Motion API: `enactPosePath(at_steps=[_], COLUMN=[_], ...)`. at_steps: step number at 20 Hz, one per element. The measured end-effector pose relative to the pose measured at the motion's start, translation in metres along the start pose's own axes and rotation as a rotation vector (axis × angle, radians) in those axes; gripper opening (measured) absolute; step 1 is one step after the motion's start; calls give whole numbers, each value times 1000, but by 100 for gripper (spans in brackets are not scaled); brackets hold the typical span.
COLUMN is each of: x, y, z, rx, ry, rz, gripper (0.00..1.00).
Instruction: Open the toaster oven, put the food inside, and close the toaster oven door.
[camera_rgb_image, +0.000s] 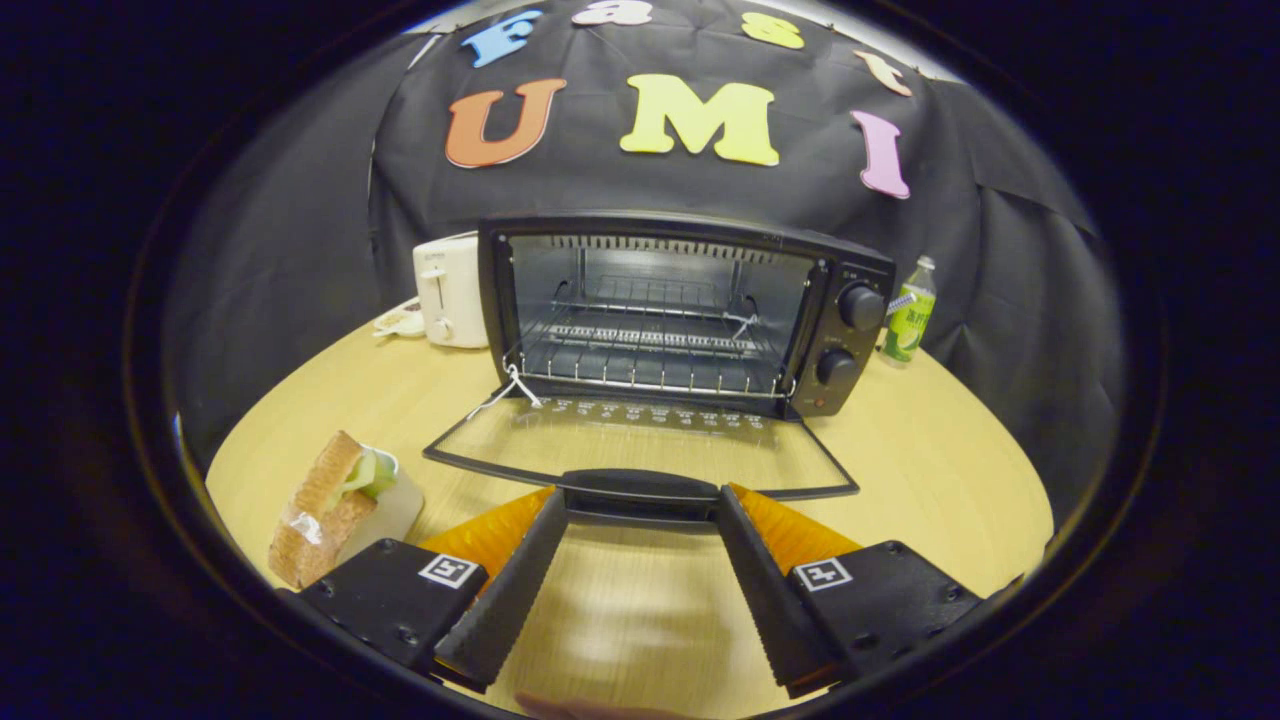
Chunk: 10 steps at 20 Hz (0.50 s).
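The black two-finger gripper (640, 510) pointed level at the black toaster oven (680, 310), its 2 serrated fingers (515, 585) spread wide, tips at either end of the door's black handle (640, 492), gripping nothing. The glass door (640, 445) lay folded down flat on the round pale wooden table (930, 480), leaving the wire rack (650, 345) exposed. The sandwich on its white plate (335, 500) sat near the table's left edge, beside the left finger. Bare wood lay between the fingers. A white toaster (450, 290) and green bottle (910, 315) flanked the oven at the far edge
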<state>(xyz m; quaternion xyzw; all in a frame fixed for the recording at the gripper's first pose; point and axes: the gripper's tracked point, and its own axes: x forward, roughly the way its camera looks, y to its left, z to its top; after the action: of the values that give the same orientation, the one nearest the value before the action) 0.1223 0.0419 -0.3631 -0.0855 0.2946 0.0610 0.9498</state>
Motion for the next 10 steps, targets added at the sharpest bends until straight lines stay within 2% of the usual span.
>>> enactPosePath(at_steps=[10], x=[-38], y=[3], z=[28], rx=[99], ry=[-33], rz=[50], gripper=[98])
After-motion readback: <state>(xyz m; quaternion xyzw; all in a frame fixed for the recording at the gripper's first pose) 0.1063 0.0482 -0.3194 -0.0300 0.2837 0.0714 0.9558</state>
